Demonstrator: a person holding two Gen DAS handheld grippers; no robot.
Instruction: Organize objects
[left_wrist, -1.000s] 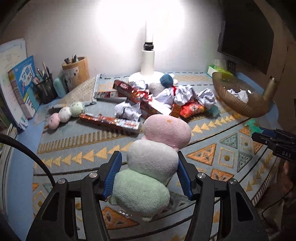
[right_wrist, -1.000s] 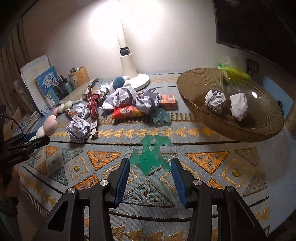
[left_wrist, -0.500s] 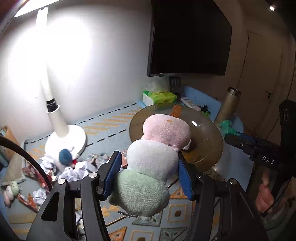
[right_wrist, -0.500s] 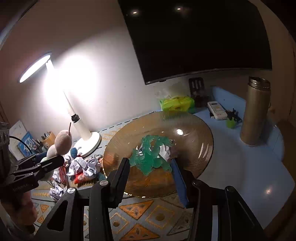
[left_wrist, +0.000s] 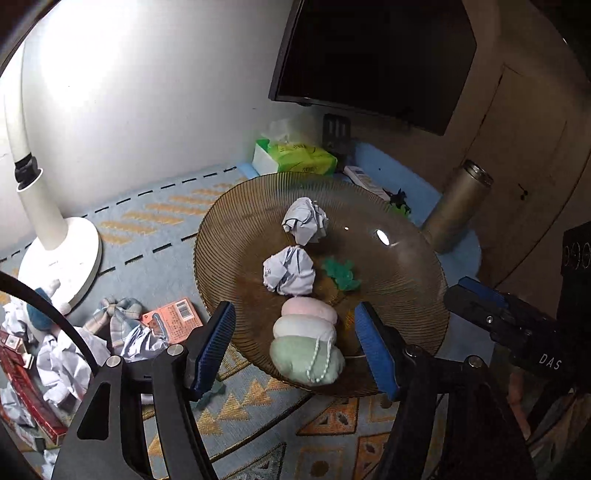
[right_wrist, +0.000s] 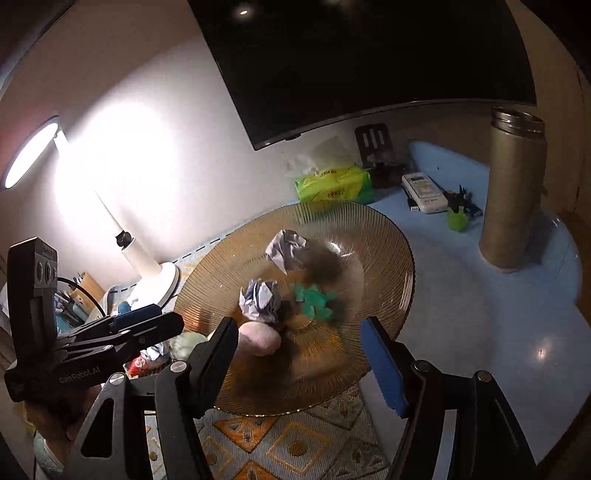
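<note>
- Patterned blue and orange cloth (left_wrist: 155, 229) covers the desk I am working over, with a white wall behind it and a dark screen (left_wrist: 373, 55) mounted above.
- On that cloth I see a wide amber glass bowl (left_wrist: 229, 236), ribbed along its rim.
- My left gripper (left_wrist: 295, 343) hangs over the near edge of the bowl; its jaws are opening and the blue pads touch nothing.
- Between those pads, but clear of them, the plush toy (left_wrist: 304, 343) lies in the bowl: three soft lumps in a row, pink farthest, white in the middle, green nearest, with a white bead chain draped over the green one.
- Just beyond the pink end sits a crumpled paper ball (left_wrist: 290, 271), and a second paper ball (left_wrist: 306, 220) lies farther back.
- Beside the nearer ball I see a green crumpled scrap (left_wrist: 340, 273) on the bowl floor.
- My right gripper (right_wrist: 299, 354) is also over the bowl, its jaws opening with nothing pinched between them; the green scrap lies below, past the fingertips.
- Left of the bowl stands a white lamp (left_wrist: 55, 240), and around its base lies a clutter of crumpled paper and wrappers (left_wrist: 70, 354).
- Behind the bowl I can see a green tissue pack (left_wrist: 295, 158); to its right stands a metal flask (left_wrist: 458, 206).
</note>
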